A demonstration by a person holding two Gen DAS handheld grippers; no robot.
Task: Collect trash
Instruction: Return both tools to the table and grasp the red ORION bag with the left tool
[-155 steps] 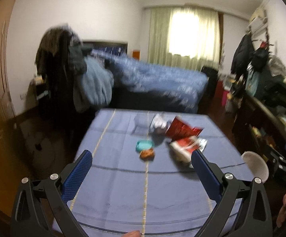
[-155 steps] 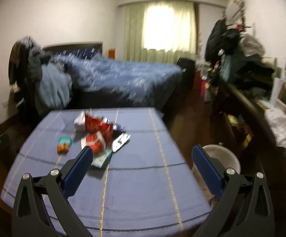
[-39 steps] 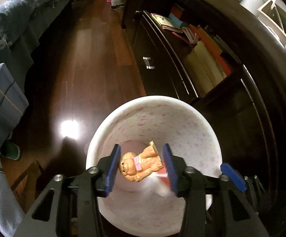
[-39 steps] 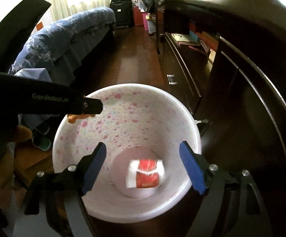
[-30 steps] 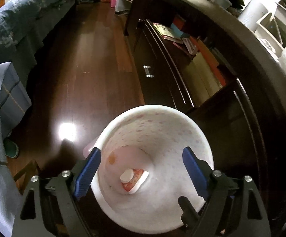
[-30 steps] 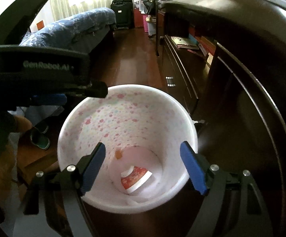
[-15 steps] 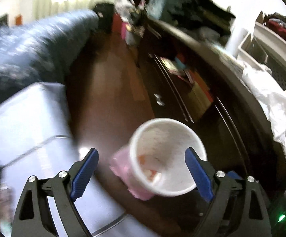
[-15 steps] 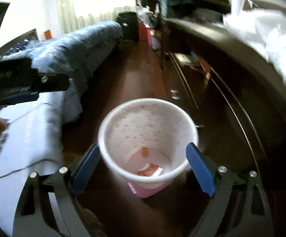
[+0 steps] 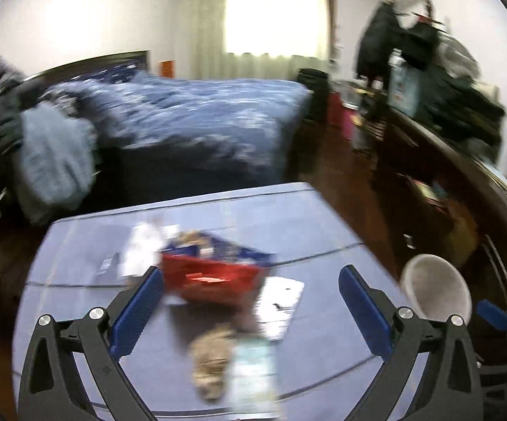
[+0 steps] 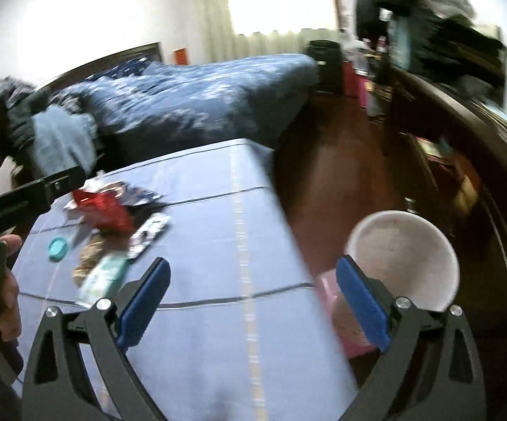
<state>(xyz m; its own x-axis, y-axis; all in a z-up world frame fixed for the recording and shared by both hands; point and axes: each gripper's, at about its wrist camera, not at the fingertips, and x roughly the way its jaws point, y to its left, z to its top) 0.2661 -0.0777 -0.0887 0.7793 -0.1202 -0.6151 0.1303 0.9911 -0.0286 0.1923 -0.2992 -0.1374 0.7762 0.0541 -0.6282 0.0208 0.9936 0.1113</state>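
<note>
A pile of trash lies on the blue-clothed table (image 9: 309, 231): a red snack bag (image 9: 215, 277), a white wrapper (image 9: 141, 249), a silvery packet (image 9: 278, 301) and a blurred brown and green item (image 9: 232, 361). My left gripper (image 9: 251, 308) is open and empty above the pile. My right gripper (image 10: 251, 301) is open and empty over the table's right edge (image 10: 288, 238). The white bin (image 10: 404, 256) stands on the floor at the right. The pile also shows in the right wrist view, with the red bag (image 10: 102, 207) and a teal lid (image 10: 58, 248).
A bed with a blue cover (image 9: 201, 119) stands behind the table. A dark cabinet (image 9: 464, 182) loaded with clothes runs along the right wall. A coat-draped chair (image 9: 15, 122) is at the left. The bin also shows in the left wrist view (image 9: 435, 287).
The left gripper let an orange toy fall into the bin, opened, and swung back over the table. The right gripper pulled up from the bin and turned toward the table.
</note>
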